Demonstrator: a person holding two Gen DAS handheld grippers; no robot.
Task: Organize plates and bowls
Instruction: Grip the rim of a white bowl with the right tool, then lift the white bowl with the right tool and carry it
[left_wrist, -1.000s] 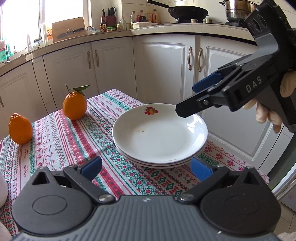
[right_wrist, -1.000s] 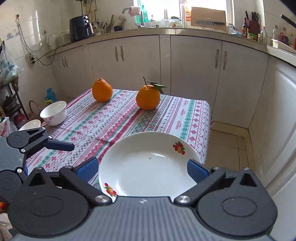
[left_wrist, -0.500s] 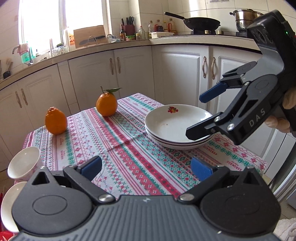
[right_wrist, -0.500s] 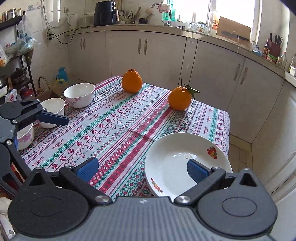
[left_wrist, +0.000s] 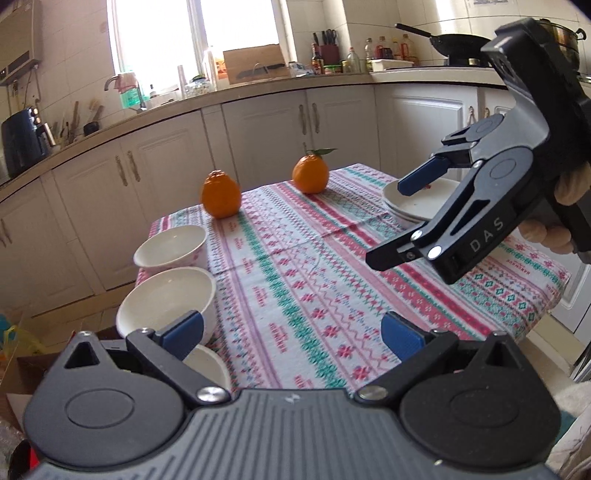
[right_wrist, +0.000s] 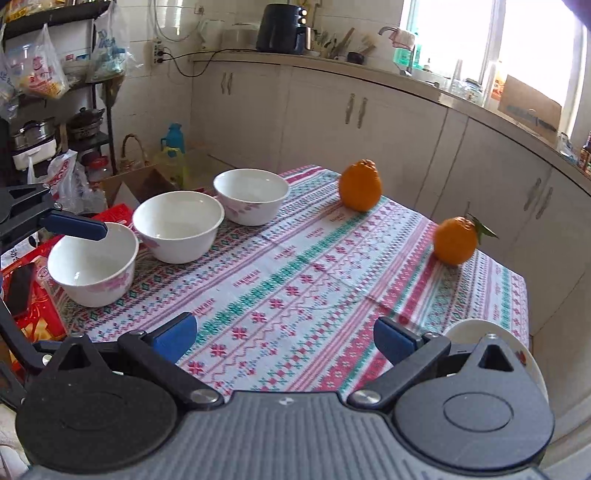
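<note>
- Both hand-held grippers are seen open and empty: left hand-held gripper, right hand-held gripper.
- Three bowls are lined up along the left edge of the surface, ahead-left of both; nearest bowl sits just below the left one's finger, so the left is judged closer.
- Plates are stacked at the right corner; count unclear.
- Two oranges lie at the far side.
</note>
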